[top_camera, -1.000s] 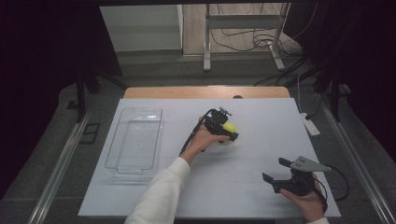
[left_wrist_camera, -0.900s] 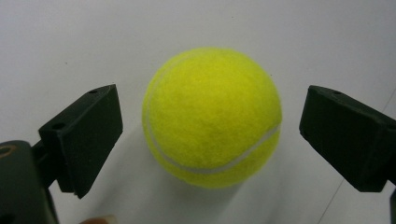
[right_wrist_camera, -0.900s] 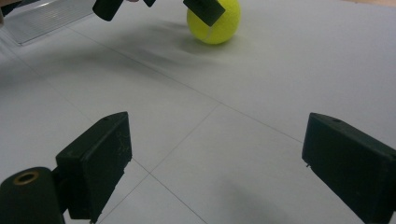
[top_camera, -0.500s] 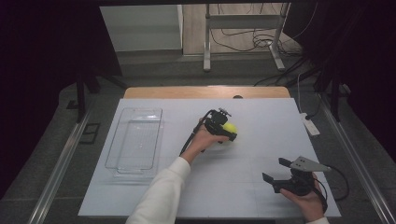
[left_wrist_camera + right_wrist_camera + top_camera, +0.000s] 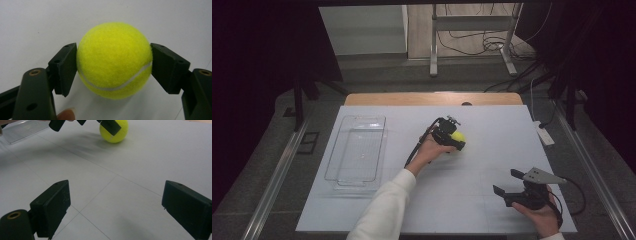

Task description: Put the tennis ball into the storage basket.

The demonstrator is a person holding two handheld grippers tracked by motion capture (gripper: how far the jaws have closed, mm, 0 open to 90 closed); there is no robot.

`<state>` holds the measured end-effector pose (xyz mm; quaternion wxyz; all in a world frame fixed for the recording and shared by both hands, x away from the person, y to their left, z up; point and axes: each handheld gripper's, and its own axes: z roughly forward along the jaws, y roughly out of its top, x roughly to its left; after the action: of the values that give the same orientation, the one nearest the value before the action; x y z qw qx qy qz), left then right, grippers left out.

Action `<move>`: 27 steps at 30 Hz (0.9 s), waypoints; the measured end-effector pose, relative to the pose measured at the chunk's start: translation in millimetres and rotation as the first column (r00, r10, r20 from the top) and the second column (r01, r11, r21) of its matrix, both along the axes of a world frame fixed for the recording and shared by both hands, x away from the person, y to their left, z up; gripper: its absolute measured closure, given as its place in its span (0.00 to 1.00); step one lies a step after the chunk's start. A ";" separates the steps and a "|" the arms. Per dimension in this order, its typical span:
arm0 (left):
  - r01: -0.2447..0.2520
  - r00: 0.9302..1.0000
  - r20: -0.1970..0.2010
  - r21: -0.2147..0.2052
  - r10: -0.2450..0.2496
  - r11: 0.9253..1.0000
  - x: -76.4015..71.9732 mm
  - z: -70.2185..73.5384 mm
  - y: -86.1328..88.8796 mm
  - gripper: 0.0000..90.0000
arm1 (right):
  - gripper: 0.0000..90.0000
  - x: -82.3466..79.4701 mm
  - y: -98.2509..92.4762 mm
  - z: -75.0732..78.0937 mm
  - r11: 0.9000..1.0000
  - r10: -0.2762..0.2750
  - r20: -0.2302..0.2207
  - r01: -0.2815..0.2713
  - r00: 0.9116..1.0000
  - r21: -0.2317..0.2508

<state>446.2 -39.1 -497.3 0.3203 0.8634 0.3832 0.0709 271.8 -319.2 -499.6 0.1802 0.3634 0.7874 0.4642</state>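
left gripper (image 5: pixel 113 62) just been closing, now squeezing the tennis ball (image 5: pixel 114 60) | right gripper (image 5: pixel 116 207) sitting open, near right | lifting still left

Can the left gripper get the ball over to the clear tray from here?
Probably yes. The left gripper is shut on the tennis ball, pads pressed on both sides. In the high view, bare table lies between it and the clear tray, and the right gripper sits apart.

Fuzzy felt ball (image 5: pixel 113 60), matt black tongs (image 5: pixel 113 65), seemingly clear-plastic tray (image 5: pixel 357 150).
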 end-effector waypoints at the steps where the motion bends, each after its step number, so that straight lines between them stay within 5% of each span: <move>1: 0.004 1.000 0.001 0.000 -0.004 1.000 -0.5 0.5 0.0 0.30 | 0.09 0.0 -0.1 0.0 1.000 0.001 0.000 -0.001 1.000 0.003; 27: 0.012 0.998 0.059 -0.030 -0.011 0.999 -10.2 20.2 8.0 0.30 | 0.10 -0.3 0.4 0.3 1.000 -0.001 0.004 0.001 1.000 0.000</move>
<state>436.0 -31.0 -477.1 0.3449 0.8583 0.3695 0.0888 271.5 -318.8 -499.3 0.1820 0.3630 0.7869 0.4646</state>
